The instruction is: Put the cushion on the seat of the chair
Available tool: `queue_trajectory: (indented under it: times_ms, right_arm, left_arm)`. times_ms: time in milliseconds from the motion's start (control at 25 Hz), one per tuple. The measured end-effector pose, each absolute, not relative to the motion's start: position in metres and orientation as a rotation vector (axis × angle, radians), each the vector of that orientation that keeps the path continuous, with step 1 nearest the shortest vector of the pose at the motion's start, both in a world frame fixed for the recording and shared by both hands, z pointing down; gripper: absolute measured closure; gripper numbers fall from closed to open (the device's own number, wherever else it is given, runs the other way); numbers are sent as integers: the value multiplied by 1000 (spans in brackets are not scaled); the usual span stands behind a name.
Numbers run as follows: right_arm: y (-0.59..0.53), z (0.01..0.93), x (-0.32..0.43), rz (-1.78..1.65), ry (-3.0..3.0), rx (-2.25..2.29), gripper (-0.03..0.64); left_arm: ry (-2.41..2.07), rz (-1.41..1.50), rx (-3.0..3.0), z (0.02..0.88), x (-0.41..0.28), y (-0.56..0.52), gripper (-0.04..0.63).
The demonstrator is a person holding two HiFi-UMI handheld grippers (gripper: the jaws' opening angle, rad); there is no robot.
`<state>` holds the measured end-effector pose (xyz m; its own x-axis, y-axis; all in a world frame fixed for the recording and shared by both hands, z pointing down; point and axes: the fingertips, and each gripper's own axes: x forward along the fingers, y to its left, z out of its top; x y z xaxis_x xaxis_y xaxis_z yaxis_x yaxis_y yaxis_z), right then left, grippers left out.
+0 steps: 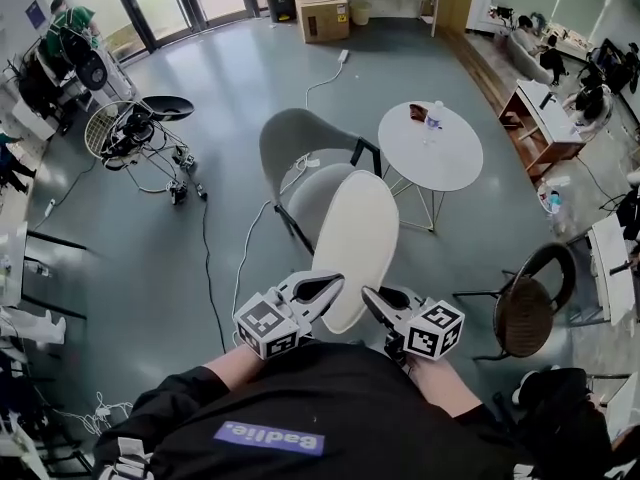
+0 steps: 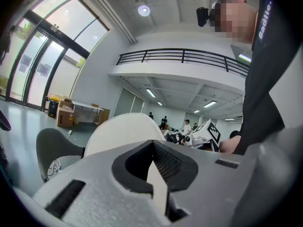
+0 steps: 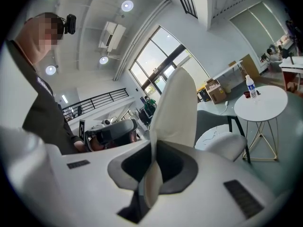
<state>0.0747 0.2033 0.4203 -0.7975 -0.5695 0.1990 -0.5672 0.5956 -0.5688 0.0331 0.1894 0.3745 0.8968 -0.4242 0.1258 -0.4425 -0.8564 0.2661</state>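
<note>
A cream oval cushion (image 1: pixel 356 245) hangs in the air, carried by both grippers at its near edge. My left gripper (image 1: pixel 328 290) is shut on the cushion's left near rim, my right gripper (image 1: pixel 375 303) on its right near rim. In the left gripper view the cushion (image 2: pixel 124 134) rises from between the jaws; in the right gripper view the cushion (image 3: pixel 176 109) stands edge-on, pinched in the jaws. The grey chair (image 1: pixel 300 148) stands just beyond, its seat (image 1: pixel 310 208) partly hidden under the cushion.
A round white table (image 1: pixel 430 146) with a water bottle (image 1: pixel 433 118) stands right of the chair. A dark round-seat chair (image 1: pixel 525 313) is at the right. A white cable (image 1: pixel 245 243) trails on the floor at left, near a wheeled device (image 1: pixel 135 133). A cardboard box (image 1: pixel 322 8) is far back.
</note>
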Motion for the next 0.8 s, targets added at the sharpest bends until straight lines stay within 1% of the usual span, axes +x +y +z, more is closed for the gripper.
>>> queue_trajectory:
  times_ms: [400,800]
  right_arm:
    - [192,432,102,-1025,2788,-983,571]
    - [149,440,103,-1058,2786,-1059,571]
  left_arm:
    - [-696,114,2766,382,49,185,583]
    - [-628,64,2764,387,53,135,583]
